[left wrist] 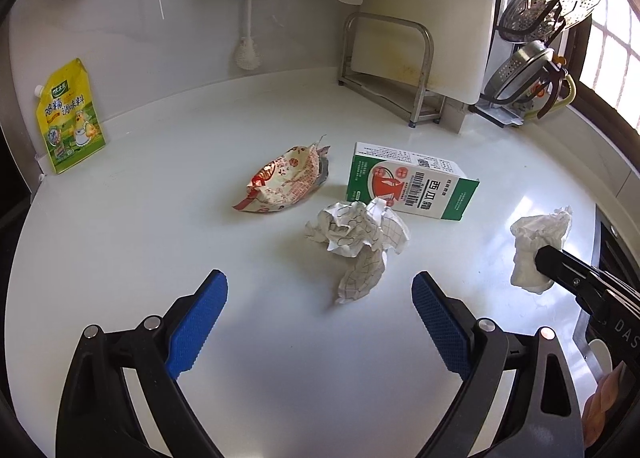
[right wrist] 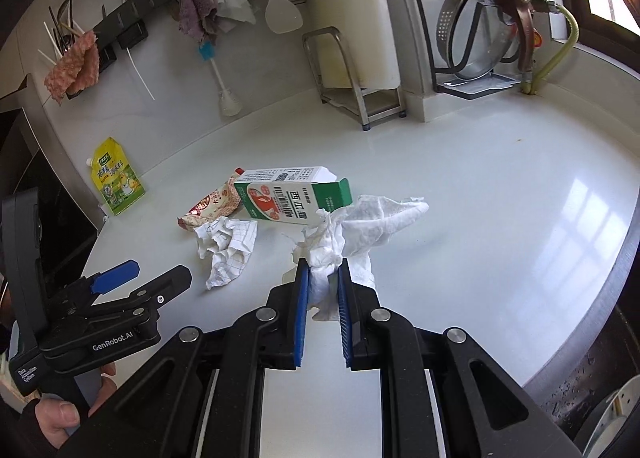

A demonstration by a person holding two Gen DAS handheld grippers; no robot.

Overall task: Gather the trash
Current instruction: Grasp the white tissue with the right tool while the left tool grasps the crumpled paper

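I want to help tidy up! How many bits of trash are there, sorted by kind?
Crumpled paper: 2 (checked paper, white tissue pinched in the right gripper)
Wrapper: 1 (red wrapper)
Carton: 1 (green carton)
Total: 4

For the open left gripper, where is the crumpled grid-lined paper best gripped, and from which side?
Probably the bulky upper wad of the crumpled white grid-lined paper, not its thin tail trailing toward the camera. The open left gripper already faces it, so come straight ahead and down, jaws straddling the wad, clear of the green-and-white carton behind.
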